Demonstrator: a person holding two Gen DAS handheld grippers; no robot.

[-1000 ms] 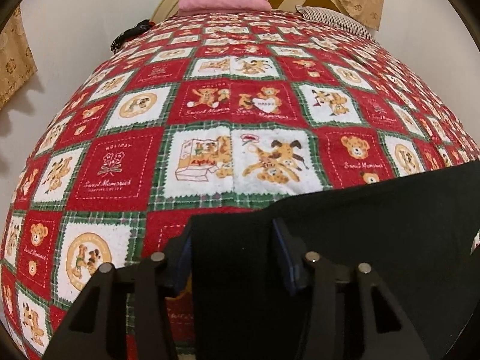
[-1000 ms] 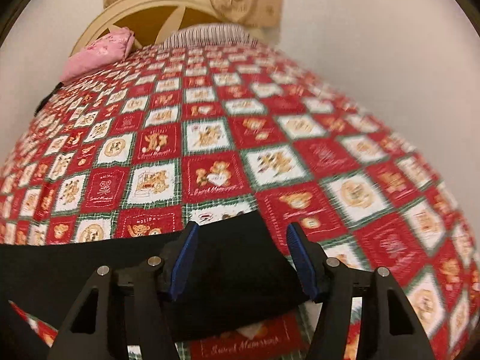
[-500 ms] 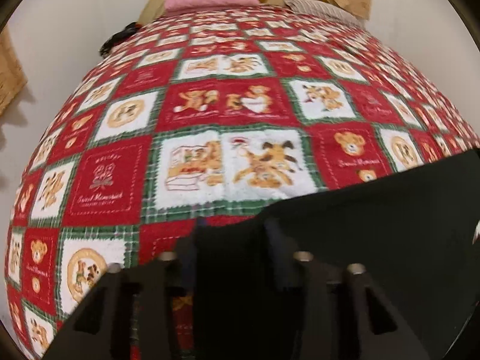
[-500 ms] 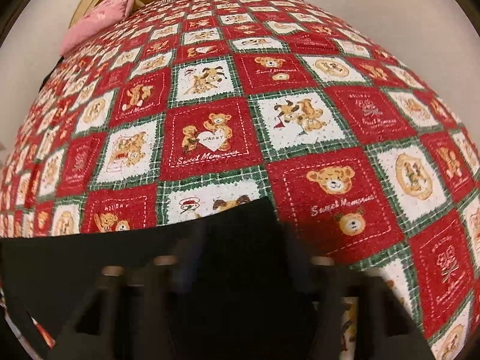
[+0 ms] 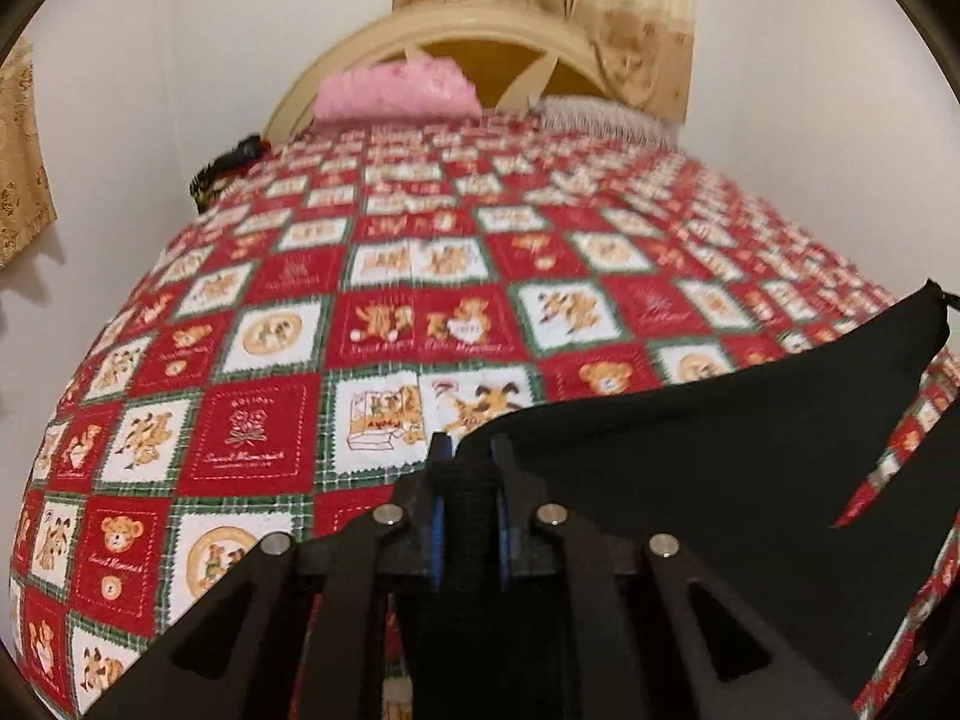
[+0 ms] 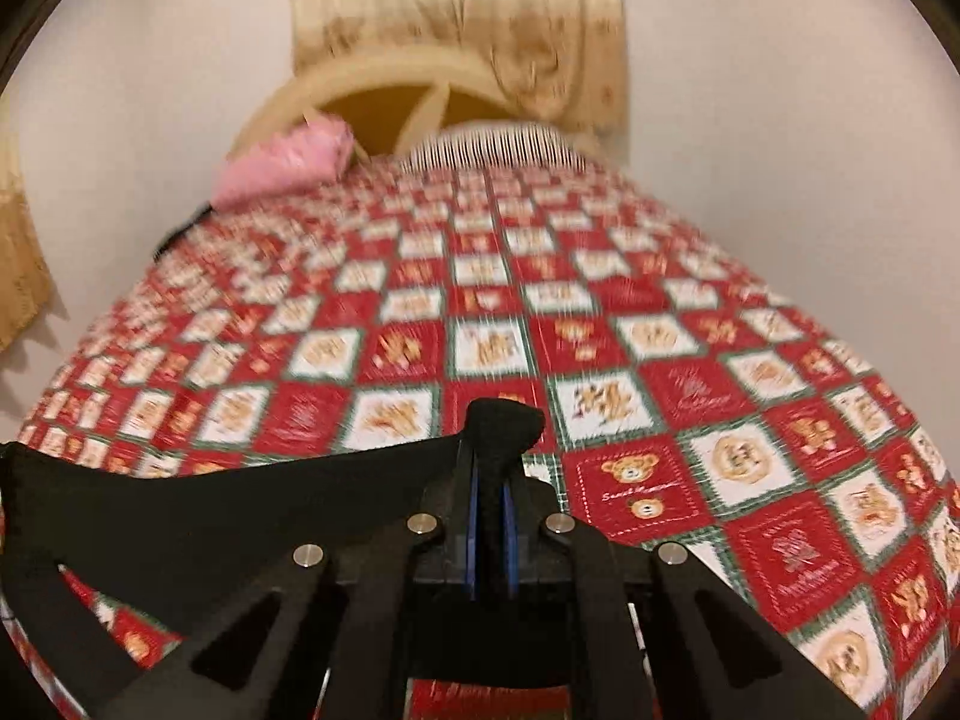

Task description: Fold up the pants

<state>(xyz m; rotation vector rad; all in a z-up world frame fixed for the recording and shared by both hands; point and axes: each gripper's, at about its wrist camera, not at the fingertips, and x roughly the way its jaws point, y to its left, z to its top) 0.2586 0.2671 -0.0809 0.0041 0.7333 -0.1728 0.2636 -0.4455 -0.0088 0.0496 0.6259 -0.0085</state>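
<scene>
Black pants [image 5: 690, 456] hang stretched between my two grippers, lifted off the bed. In the left wrist view my left gripper [image 5: 468, 450] is shut on the left corner of the cloth, which runs away to the right edge. In the right wrist view my right gripper [image 6: 492, 450] is shut on the other corner of the pants [image 6: 240, 498], a bunched tip poking up above the blue pads [image 6: 472, 504]. From there the cloth spreads to the left edge. The lower part of the pants is hidden under the grippers.
A red, white and green teddy-bear quilt [image 5: 420, 276] covers the bed. At its head lie a pink pillow [image 5: 396, 90] and a striped pillow [image 6: 492, 147] against a cream headboard [image 5: 456, 36]. A dark object [image 5: 225, 171] sits at the far left edge. Walls and curtains surround the bed.
Both grippers went from open around the pants' edge to shut on it. Both then rose and tilted up, lifting the cloth off the quilt.
</scene>
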